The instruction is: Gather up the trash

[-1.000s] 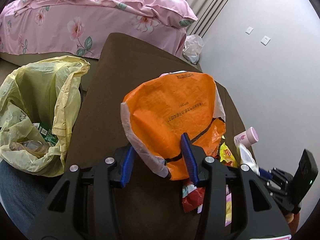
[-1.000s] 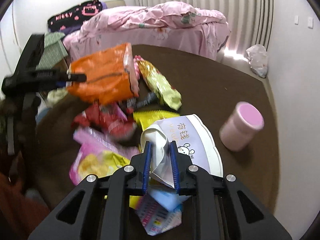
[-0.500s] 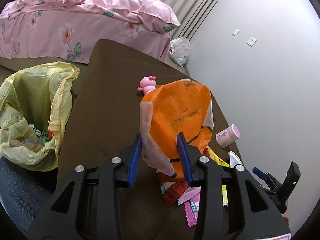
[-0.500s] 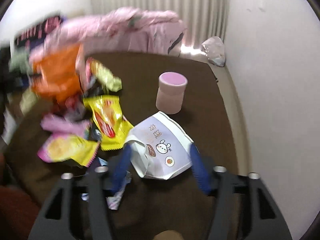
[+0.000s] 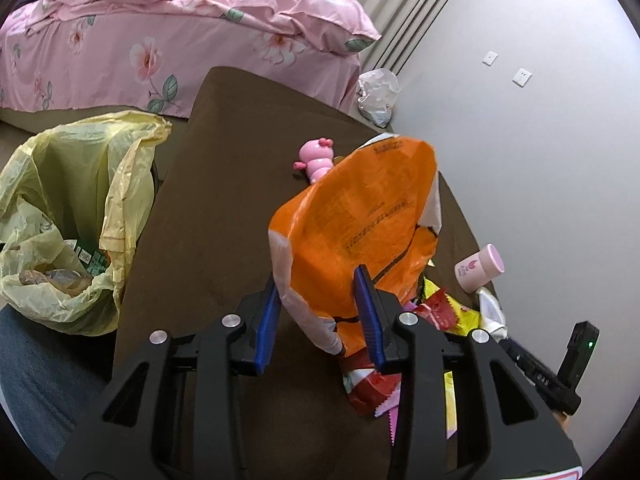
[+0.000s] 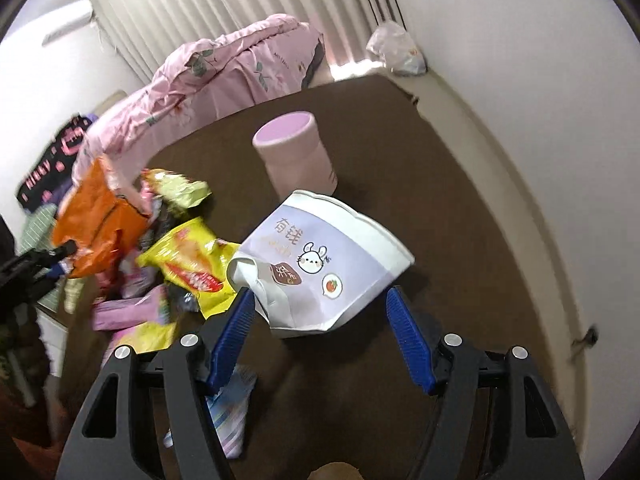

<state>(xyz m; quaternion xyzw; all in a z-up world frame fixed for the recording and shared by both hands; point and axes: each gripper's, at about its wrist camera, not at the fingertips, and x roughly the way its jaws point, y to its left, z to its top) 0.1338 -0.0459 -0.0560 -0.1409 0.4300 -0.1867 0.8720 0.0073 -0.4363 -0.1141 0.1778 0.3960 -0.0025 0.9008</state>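
Observation:
My left gripper [image 5: 318, 300] is closed around the lower end of a large orange snack bag [image 5: 360, 224] and holds it above the brown table [image 5: 224, 184]. The orange bag also shows in the right wrist view [image 6: 96, 220], at the left. My right gripper [image 6: 320, 320] is open, its blue pads on either side of a white and lilac paper cup [image 6: 320, 264] that lies squashed on the table. A yellow-lined trash bin [image 5: 68, 216] with trash inside stands left of the table.
A pile of yellow, red and pink wrappers [image 6: 180, 264] lies between the two grippers. A pink cylindrical tub [image 6: 296, 156] stands behind the cup. A pink toy [image 5: 316, 156] lies farther back. A pink bed [image 5: 160, 28] and a white wall border the table.
My right gripper has opened and let go of the paper cup, which now lies on the table. My left gripper has closed tighter on the orange bag and lifted it.

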